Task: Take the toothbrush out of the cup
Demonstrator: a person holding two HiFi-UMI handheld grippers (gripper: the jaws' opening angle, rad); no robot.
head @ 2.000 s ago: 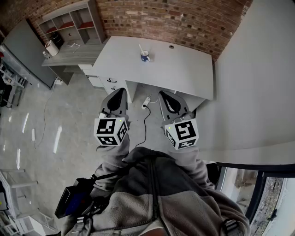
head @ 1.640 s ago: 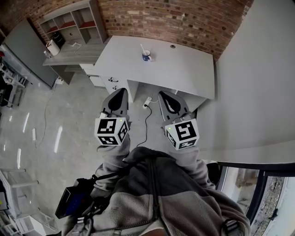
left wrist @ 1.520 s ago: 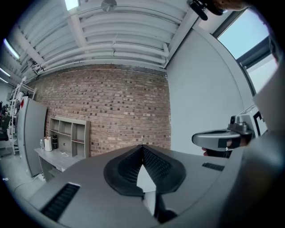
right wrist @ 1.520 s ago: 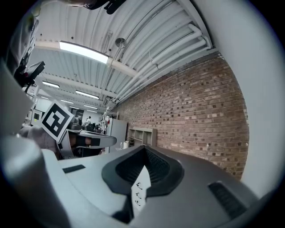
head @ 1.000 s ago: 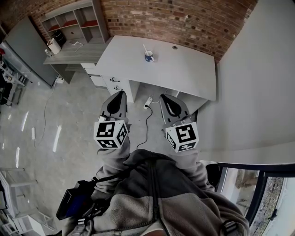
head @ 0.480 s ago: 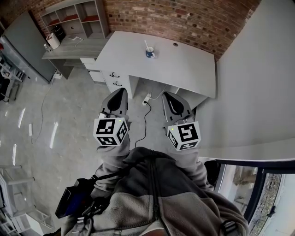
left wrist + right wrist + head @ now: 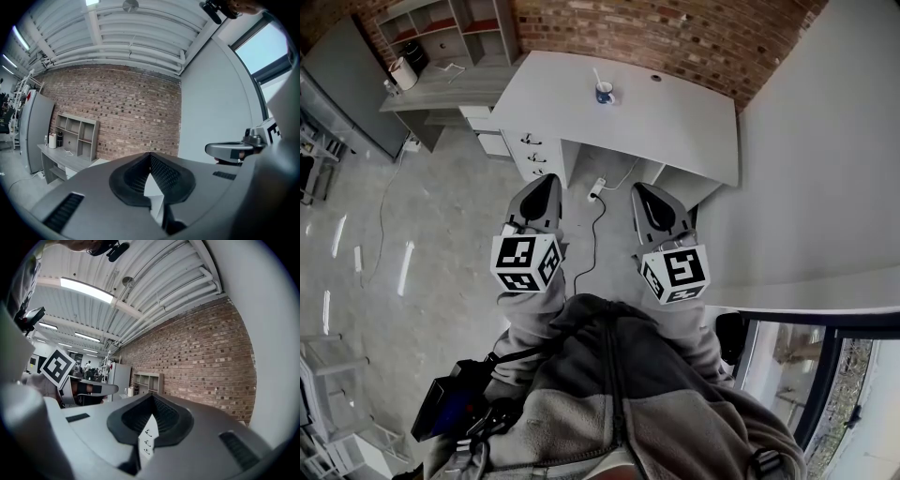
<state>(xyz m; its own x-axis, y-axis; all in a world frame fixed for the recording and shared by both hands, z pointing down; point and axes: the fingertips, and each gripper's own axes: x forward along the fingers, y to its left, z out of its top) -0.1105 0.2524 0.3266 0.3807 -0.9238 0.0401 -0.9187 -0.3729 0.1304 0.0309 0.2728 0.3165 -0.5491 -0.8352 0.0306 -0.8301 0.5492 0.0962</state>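
At the upper left of the head view a grey shelf unit (image 7: 441, 23) stands against the brick wall (image 7: 675, 37), with a low grey desk (image 7: 441, 94) in front of it. Right of these, at top centre, a white surface (image 7: 675, 127) carries the blue cup (image 7: 605, 94). The cup sits toward the wall side of the surface. The toothbrush (image 7: 597, 78) stands inside it, its upper end leaning to the upper left above the rim. Cup and toothbrush are well apart from both grippers.

Below, just left of the frame's middle, the left gripper (image 7: 546, 181) hangs over the grey floor (image 7: 441, 234). Its own view shows the left gripper (image 7: 150, 157) with jaws drawn together, the tips meeting and nothing between them. On the floor between the two grippers lie a white power strip (image 7: 595, 190) and a dark cable (image 7: 592, 239).

Right of the middle, the right gripper (image 7: 639, 188) is held level with the left one, also short of the surface. In its own view the right gripper (image 7: 152, 398) likewise has its jaws closed tip to tip, and it holds nothing.
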